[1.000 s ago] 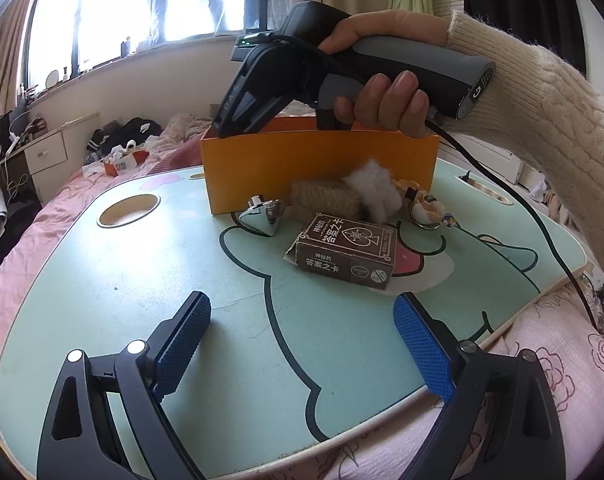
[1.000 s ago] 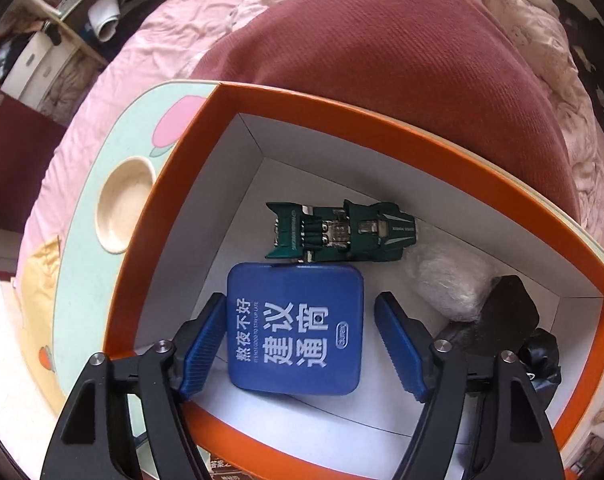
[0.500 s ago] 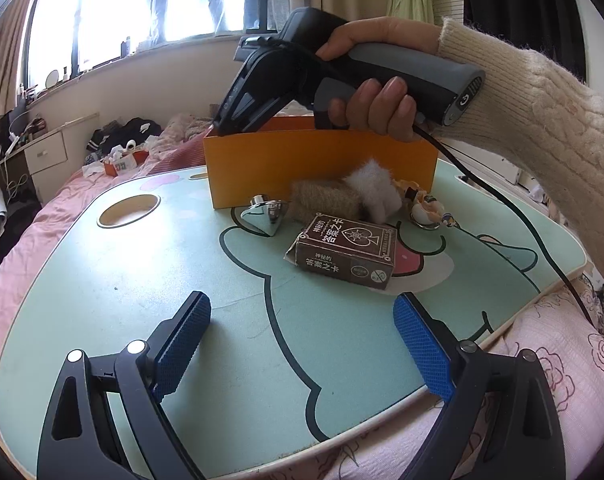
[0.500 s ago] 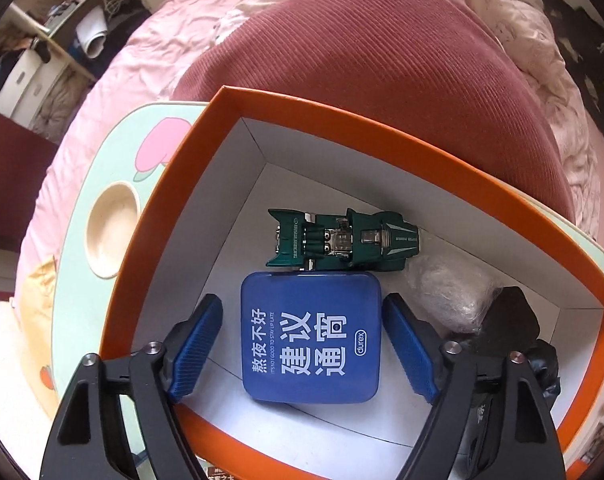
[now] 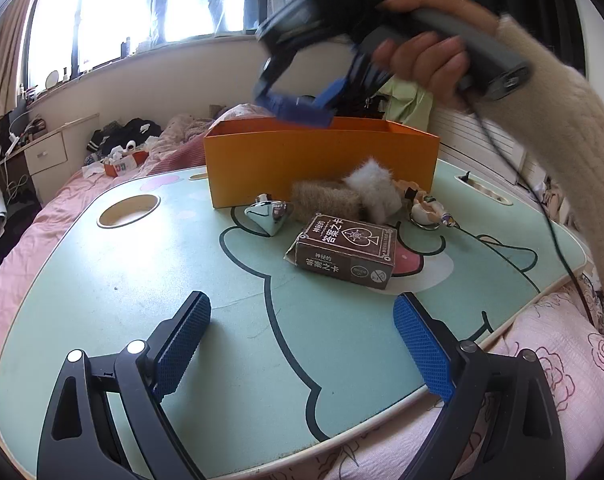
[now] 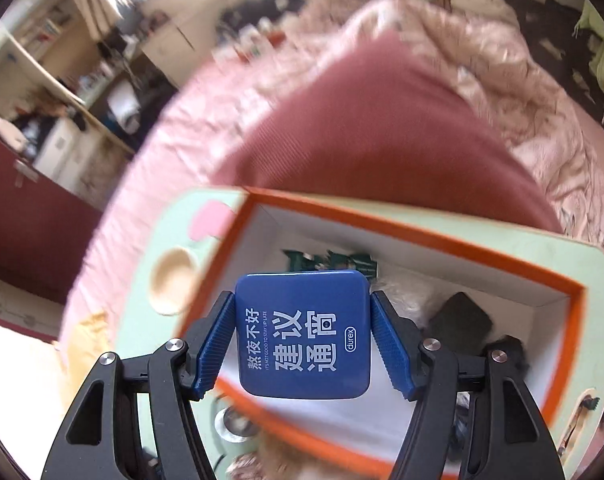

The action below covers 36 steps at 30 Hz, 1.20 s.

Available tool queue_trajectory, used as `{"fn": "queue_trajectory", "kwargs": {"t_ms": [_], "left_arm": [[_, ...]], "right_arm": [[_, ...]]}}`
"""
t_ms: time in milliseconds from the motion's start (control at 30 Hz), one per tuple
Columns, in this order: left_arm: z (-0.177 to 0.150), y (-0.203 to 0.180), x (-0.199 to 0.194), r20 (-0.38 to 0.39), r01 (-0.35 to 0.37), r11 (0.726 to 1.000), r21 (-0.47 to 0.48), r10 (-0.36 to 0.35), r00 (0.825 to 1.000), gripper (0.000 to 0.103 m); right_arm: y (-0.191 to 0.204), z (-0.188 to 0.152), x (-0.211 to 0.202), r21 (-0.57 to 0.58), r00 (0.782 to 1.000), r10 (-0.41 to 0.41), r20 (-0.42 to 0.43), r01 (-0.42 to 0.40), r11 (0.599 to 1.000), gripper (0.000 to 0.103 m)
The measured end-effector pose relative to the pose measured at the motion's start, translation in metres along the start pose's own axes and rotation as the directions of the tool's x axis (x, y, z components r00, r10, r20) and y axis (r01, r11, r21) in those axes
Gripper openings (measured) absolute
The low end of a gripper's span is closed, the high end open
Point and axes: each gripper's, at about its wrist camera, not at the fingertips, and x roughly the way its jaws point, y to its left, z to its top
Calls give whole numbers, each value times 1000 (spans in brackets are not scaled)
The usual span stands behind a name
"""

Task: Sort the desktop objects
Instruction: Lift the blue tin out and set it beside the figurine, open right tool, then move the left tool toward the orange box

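Observation:
My right gripper (image 6: 304, 344) is shut on a blue square tin (image 6: 306, 334) with white print and holds it above the orange box (image 6: 434, 236). In the left wrist view the right gripper (image 5: 302, 110) and the blue tin (image 5: 297, 110) hang just over the box's (image 5: 322, 160) rim. Inside the box lie a green toy car (image 6: 330, 260), a white fluffy thing (image 6: 402, 294) and a black object (image 6: 460, 322). My left gripper (image 5: 302, 344) is open and empty, low over the front of the green lap table (image 5: 141, 280). A brown card box (image 5: 344, 250), a silver top (image 5: 269, 214) and a furry toy (image 5: 346, 196) lie before the orange box.
A small figurine and a ring (image 5: 426, 212) lie right of the furry toy. The table has a round cup hole (image 5: 127, 210) at the left. Pink bedding (image 5: 542, 380) surrounds the table, with a red cushion (image 6: 382, 132) behind the box. The right gripper's cable (image 5: 542, 216) hangs at the right.
My right gripper closed on the blue tin inside the box and lifted it up above the rim. My left gripper has stayed still and open.

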Motion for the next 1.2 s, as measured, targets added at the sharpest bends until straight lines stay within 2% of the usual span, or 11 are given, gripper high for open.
{"fn": "queue_trajectory", "kwargs": {"t_ms": [133, 267, 433, 533, 667, 767, 833, 867, 900, 1033, 1200], "left_arm": [[0, 0, 0, 0, -1, 1000, 0, 1, 1000, 92], [0, 0, 0, -1, -4, 1000, 0, 4, 1000, 93], [0, -1, 0, -2, -7, 1000, 0, 7, 1000, 93], [0, -1, 0, -2, -9, 1000, 0, 9, 1000, 93], [1, -1, 0, -2, -9, 1000, -2, 9, 1000, 93], [1, -1, 0, -2, -10, 1000, -2, 10, 1000, 93], [1, -1, 1, -2, -9, 1000, -3, 9, 1000, 93], [1, -2, 1, -2, -9, 1000, -2, 9, 1000, 93], [1, -2, 1, -2, -9, 1000, -2, 9, 1000, 93], [1, -1, 0, -2, -10, 1000, -3, 10, 1000, 93], [1, -2, 1, -3, -12, 1000, -4, 12, 1000, 93]], "right_arm": [[9, -45, -60, -67, 993, -26, 119, 34, 997, 67], [-24, -104, -92, -24, 984, -85, 157, 90, 996, 67], [-68, -156, -70, 59, 980, -182, 76, 178, 982, 67], [-77, -160, -48, 92, 981, -190, 33, 186, 978, 67], [-72, -158, -31, 72, 975, -217, 39, 214, 974, 67], [-68, -155, -29, 79, 980, -175, 90, 168, 983, 67], [-67, -159, -38, 92, 973, -155, 174, 140, 986, 69], [-64, -161, -41, 90, 970, -153, 189, 138, 986, 76], [-62, -168, -46, 81, 965, -157, 212, 143, 986, 81], [-52, -194, -53, 33, 943, -225, 243, 224, 974, 81], [-38, -237, -47, -17, 874, -385, 298, 408, 913, 87]]}}
